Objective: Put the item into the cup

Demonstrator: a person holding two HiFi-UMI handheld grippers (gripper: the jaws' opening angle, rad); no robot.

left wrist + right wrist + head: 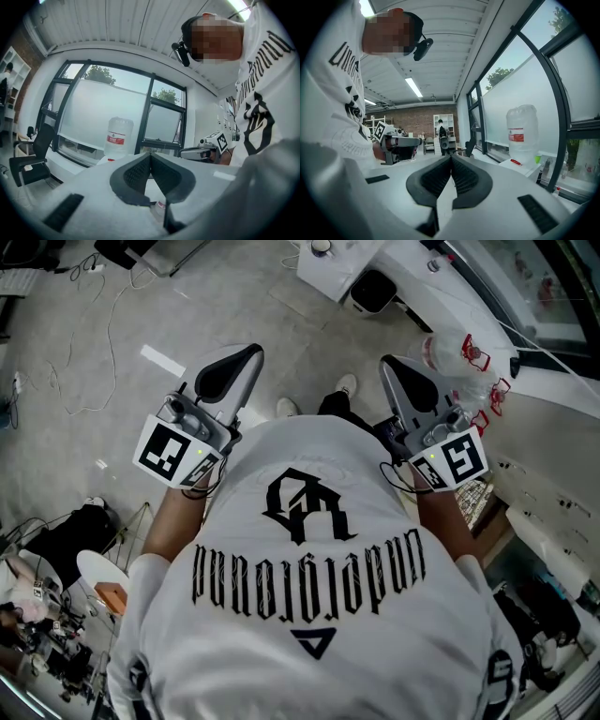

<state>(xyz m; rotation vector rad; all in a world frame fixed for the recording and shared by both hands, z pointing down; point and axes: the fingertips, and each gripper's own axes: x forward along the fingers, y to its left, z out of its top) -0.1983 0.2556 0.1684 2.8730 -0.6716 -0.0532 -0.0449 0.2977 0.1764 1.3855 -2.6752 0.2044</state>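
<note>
No cup and no item to go in it appear in any view. The person holds both grippers up at chest height, pointing away from the body. In the head view my left gripper [242, 360] is over the bare floor, and my right gripper [397, 369] is near a clear water jug [461, 356]. In the left gripper view the left gripper [150, 157] has its jaw tips meeting with nothing between them. The right gripper [451, 159] looks the same in its own view. Each gripper shows in the other's view: the right gripper [202, 152] and the left gripper [397, 143].
A large water jug [118, 136] stands on a white counter by the windows, also the water jug [522, 133]. Cables lie on the grey floor [103, 343]. A white desk [412, 268] is at the top right. A small round table [101, 570] is at the lower left. A distant person [441, 138] stands by shelves.
</note>
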